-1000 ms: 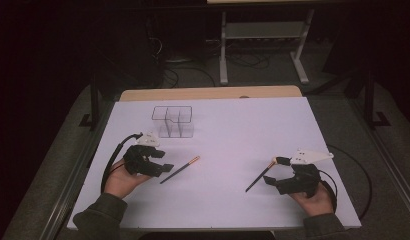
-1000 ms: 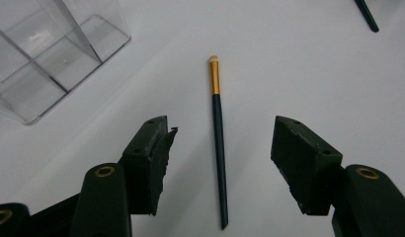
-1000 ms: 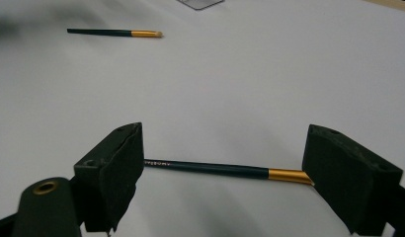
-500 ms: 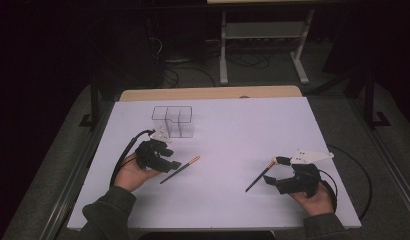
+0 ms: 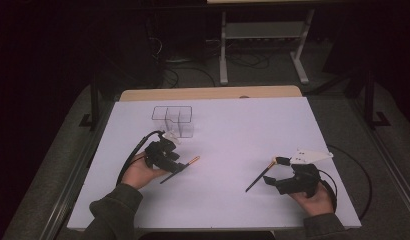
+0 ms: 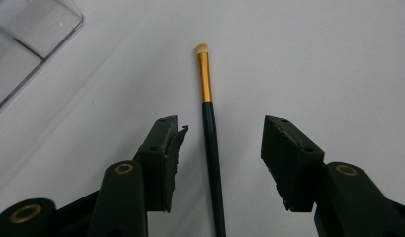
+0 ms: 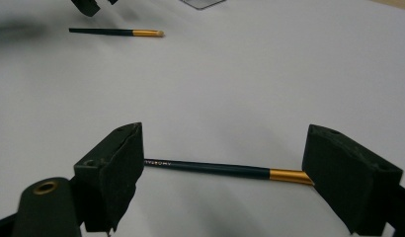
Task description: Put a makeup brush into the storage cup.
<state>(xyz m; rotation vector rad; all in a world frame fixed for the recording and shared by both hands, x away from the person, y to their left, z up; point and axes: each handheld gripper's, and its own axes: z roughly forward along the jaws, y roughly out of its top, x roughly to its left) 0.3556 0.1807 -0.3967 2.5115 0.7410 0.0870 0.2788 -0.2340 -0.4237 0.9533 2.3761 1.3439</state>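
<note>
A person sits at a table covered by a white sheet [image 5: 233, 125], with a hand-held gripper in each hand. Nearest, at the lower right of the high view, the right gripper [image 5: 273, 172] rests low over the sheet with its jaws spread wide. In the right gripper view a dark brush with a gold band [image 7: 225, 171] lies flat on the sheet crosswise between those jaws, its gold end running behind the right-hand jaw; whether either pad touches it cannot be told. At the lower left of the high view, the left gripper [image 5: 179, 166] is over a second brush [image 5: 180, 169] of the same kind. In the left gripper view this second brush [image 6: 210, 133] lies lengthwise on the sheet between the two jaws, bristle tip pointing away. The jaws have just been closing and stand about half apart, with clear gaps on both sides of the handle, so nothing is gripped. Farther off, beyond the left gripper, a clear plastic organiser [image 5: 174, 120] with compartments stands on the sheet.
</note>
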